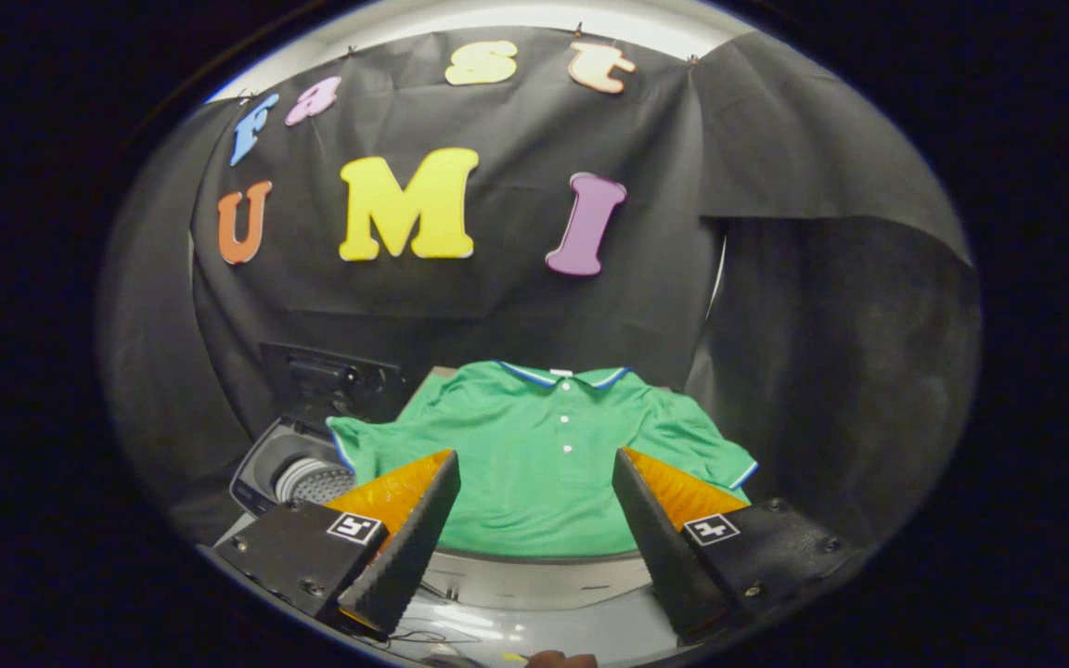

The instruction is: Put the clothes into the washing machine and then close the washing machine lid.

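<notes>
- The tool point(534, 482) hangs with its fingers spread wide, nothing between them but air.
- Dead ahead, just beyond the fingertips, lies the green polo shirt point(544, 455), spread flat on the desk point(534, 580), collar at the far end, hem nearest the tool.
- So its long axis runs straight away from the tool, along the line of the fingers.
- Off to the left, past the left finger, sits the open washing machine point(298, 468), drum showing, one sleeve reaching toward it.
- Tool looks level and centred on the shirt; my call: go forward and down for the hem first.
</notes>
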`<state>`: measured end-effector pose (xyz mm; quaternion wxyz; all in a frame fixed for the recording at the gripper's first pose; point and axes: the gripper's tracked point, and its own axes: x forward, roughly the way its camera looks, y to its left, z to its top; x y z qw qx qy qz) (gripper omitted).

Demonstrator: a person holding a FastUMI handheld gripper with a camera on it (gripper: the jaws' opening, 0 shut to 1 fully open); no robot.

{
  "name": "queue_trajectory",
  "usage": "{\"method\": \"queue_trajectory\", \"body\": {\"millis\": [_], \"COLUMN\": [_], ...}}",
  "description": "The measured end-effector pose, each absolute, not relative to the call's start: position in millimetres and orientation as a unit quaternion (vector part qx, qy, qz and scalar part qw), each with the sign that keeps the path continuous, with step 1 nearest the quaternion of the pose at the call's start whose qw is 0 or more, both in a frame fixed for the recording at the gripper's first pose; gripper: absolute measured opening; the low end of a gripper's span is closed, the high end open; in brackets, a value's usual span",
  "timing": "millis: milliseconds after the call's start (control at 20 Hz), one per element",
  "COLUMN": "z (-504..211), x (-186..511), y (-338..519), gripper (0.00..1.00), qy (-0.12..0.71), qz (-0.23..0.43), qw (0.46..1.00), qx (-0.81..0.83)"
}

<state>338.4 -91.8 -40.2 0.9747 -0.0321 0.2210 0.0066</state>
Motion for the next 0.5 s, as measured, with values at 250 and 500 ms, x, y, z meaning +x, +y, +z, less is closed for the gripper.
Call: {"method": "queue_trajectory", "body": {"millis": [250, 500], "z": [-97.3, -121.4], "x": [386.5, 400.1], "y": [-111.8, -116.3], "gripper": [1.0, 1.0], "qy": [0.287, 0.327], "qz": [-0.001, 0.006], "qw": [0.957, 0.945], "qx": [-0.037, -0.026]}}
